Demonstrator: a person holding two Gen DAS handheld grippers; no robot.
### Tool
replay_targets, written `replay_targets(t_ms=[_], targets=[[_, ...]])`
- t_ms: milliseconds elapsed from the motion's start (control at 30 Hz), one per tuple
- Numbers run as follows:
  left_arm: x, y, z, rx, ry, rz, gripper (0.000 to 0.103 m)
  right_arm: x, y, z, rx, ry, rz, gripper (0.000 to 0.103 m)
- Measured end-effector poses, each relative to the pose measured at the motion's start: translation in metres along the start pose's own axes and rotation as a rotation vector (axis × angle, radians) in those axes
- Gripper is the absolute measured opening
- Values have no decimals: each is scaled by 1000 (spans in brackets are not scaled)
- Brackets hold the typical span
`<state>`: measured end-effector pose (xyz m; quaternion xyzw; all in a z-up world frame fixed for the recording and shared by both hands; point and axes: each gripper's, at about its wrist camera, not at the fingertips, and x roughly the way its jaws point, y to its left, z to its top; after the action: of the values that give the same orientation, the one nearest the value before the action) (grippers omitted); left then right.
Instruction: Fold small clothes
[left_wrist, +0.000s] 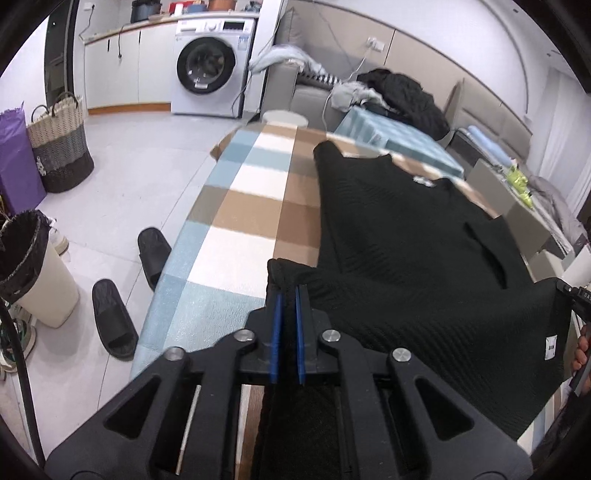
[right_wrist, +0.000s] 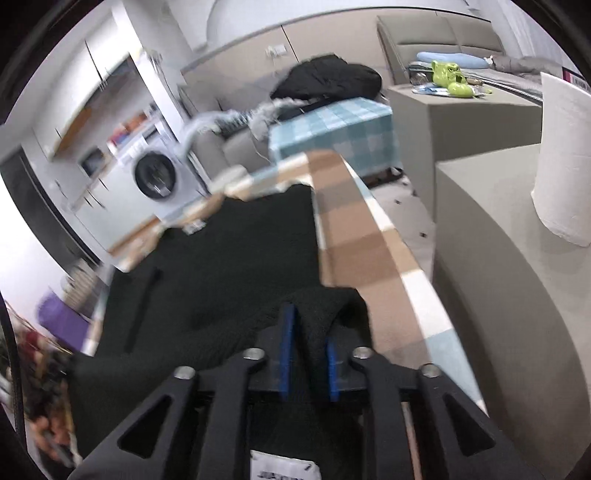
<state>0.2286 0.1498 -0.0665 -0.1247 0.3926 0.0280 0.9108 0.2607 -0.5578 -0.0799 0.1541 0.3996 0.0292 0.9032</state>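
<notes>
A black ribbed knit garment (left_wrist: 406, 240) lies spread on a table covered with a checked blue, white and brown cloth (left_wrist: 240, 206). Its near edge is lifted off the table. My left gripper (left_wrist: 289, 286) is shut on the garment's near left corner, with bunched fabric pinched between the blue pads. In the right wrist view the same garment (right_wrist: 221, 258) runs away over the table cloth (right_wrist: 362, 251). My right gripper (right_wrist: 310, 314) has its blue pads apart, and a thick fold of the near right corner lies loosely between them. A white label (left_wrist: 550, 347) hangs on the lifted hem.
Left of the table on the floor are a lined bin (left_wrist: 33, 266), two black slippers (left_wrist: 114, 317) and a woven basket (left_wrist: 59, 144). A washing machine (left_wrist: 210, 66) stands behind. A grey block (right_wrist: 498, 277) with a white roll (right_wrist: 565, 158) sits right of the table.
</notes>
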Motion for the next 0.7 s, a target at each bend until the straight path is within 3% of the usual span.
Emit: replay_targets(t_ms=[33, 67, 133, 200, 233, 467, 533, 633, 700], targets=[[4, 1, -1, -4, 28, 5, 12, 2, -2, -3, -3, 22, -10, 43], [10, 2, -1, -6, 49, 8, 17, 0, -6, -9, 2, 30, -10, 48], [10, 6, -7, -9, 62, 32, 45, -4, -14, -18, -3, 40, -18, 53], [12, 9, -11, -13, 53, 48, 62, -7, -23, -27, -1, 56, -28, 57], [15, 10, -11, -18, 58, 43, 64, -7, -26, -31, 8, 67, -30, 57], [42, 3, 1, -25, 91, 20, 61, 4, -23, -28, 29, 49, 13, 57], [48, 1, 4, -28, 89, -11, 36, 10, -18, -23, 31, 46, 24, 50], [52, -5, 9, 4, 65, 1, 15, 22, -8, -20, -3, 75, 55, 24], [52, -5, 12, 16, 45, 21, 8, 28, -4, -19, -8, 104, 50, 18]])
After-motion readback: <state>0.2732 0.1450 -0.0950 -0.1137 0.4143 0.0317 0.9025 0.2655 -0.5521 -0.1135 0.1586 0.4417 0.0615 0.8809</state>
